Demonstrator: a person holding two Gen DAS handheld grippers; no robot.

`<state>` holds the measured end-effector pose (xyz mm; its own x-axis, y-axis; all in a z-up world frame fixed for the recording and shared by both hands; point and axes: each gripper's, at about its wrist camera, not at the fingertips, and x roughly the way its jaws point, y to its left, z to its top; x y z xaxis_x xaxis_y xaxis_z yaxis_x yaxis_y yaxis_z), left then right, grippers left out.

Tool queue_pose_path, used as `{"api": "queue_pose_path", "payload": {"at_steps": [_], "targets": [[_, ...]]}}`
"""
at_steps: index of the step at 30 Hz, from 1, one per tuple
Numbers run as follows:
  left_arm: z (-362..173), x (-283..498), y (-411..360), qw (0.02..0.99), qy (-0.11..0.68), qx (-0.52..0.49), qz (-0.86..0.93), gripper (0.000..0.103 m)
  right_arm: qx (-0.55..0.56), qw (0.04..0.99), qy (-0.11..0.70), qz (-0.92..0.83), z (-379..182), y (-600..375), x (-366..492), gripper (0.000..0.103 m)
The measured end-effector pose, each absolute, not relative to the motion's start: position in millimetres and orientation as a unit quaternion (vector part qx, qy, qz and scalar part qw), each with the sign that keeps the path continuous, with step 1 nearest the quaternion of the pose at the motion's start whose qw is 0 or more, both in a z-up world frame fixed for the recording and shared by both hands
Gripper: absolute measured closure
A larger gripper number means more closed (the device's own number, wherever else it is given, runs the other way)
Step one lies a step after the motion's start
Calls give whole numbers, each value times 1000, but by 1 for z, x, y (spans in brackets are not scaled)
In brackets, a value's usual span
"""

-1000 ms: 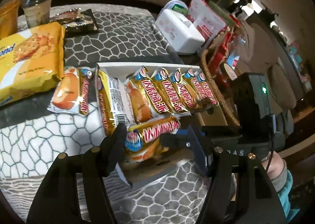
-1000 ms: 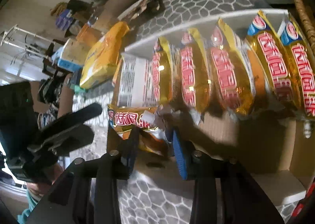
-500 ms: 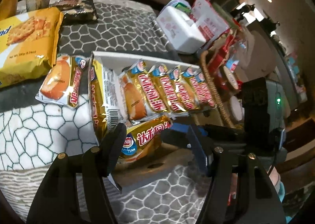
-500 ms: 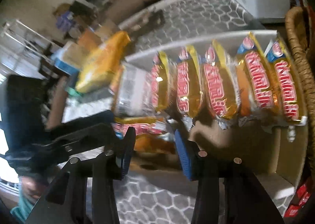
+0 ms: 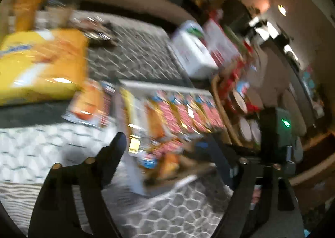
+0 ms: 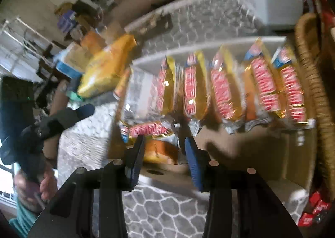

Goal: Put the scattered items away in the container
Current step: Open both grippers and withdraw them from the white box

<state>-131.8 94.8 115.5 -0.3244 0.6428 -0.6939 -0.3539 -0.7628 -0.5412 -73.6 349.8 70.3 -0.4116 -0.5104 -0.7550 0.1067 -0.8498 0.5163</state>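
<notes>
Right gripper point(image 6: 163, 155), its jaws opening, straddles the near snack cake packet point(image 6: 155, 139) that lies crosswise at the near left corner of the cardboard box point(image 6: 240, 154); whether the blue pads still press on the wrapper cannot be told through the blur. Left gripper point(image 5: 165, 154), its jaws also opening, stands wide with the same packet between its fingers point(image 5: 113, 154) in the left wrist view, the fingers apart from the wrapper. Farther in the box, a row of like packets point(image 6: 222, 89) in yellow wrappers with red lettering stands on edge, leaning against the far white wall. One more packet point(image 5: 88, 102) lies outside the box, just left of it, on the patterned cloth of the worktop point(image 5: 136, 54). Beyond that lies a large yellow biscuit bag point(image 5: 41, 64). To the right of the box is a wicker basket point(image 6: 314, 91), touching or nearly touching its right wall. At far right sits a white tissue box point(image 6: 270, 1). A hand point(image 6: 41, 185) holding the left gripper shows at the lower left of the right wrist view.
</notes>
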Motion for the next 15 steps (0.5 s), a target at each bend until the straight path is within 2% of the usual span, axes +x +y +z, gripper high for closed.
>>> {"api": "queue_pose_path", "payload": {"at_steps": [7, 11, 15], "targets": [[76, -165, 59, 204, -153, -508, 823, 19, 483, 187, -238, -821, 81, 352, -63, 53], [47, -175, 63, 177, -149, -512, 827, 18, 483, 199, -242, -817, 77, 342, -57, 42], [33, -179, 70, 175, -128, -503, 837, 17, 481, 197, -238, -821, 75, 338, -60, 41]]}}
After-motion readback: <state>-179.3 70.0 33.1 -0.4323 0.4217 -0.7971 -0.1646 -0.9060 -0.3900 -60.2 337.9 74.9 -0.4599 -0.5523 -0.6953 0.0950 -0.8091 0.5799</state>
